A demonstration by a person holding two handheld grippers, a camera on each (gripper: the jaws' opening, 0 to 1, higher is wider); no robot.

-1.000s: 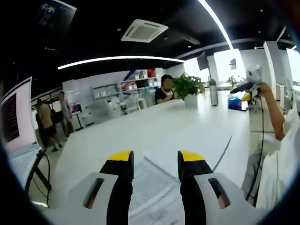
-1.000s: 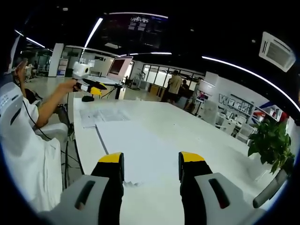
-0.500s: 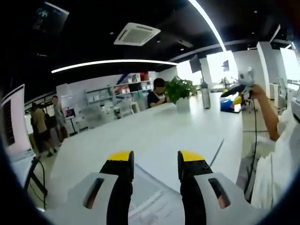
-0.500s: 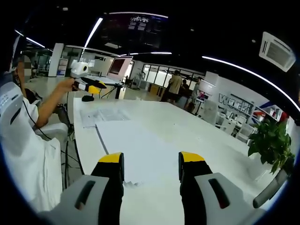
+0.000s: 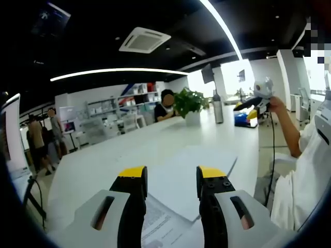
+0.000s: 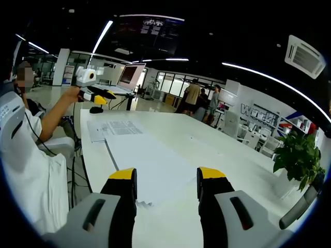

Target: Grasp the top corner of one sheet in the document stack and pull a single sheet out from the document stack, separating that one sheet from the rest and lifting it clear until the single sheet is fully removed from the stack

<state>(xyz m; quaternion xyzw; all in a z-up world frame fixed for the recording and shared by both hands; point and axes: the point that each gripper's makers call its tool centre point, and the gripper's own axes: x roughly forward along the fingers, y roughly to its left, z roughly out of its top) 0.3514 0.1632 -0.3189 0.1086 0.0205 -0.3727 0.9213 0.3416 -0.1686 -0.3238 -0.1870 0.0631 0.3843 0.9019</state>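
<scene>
Left gripper view: both tongs raised empty over the paper stack

Seen past the left gripper [image 5: 168, 175], jaws spread apart and gripping nothing: a printed sheet [image 5: 160, 227] lying flat on the white table [image 5: 103, 165], partly under a blank white sheet [image 5: 199, 168]. Far down the table, a potted plant [image 5: 190, 103]. At right, held up in a person's hand, the right gripper [image 5: 253, 103].

In the right gripper view, right gripper [image 6: 168, 175] likewise released and empty above the blank sheet [image 6: 147, 165], printed pages [image 6: 116, 128] beyond it near the table's far end, left gripper [image 6: 93, 92] held aloft at left
</scene>
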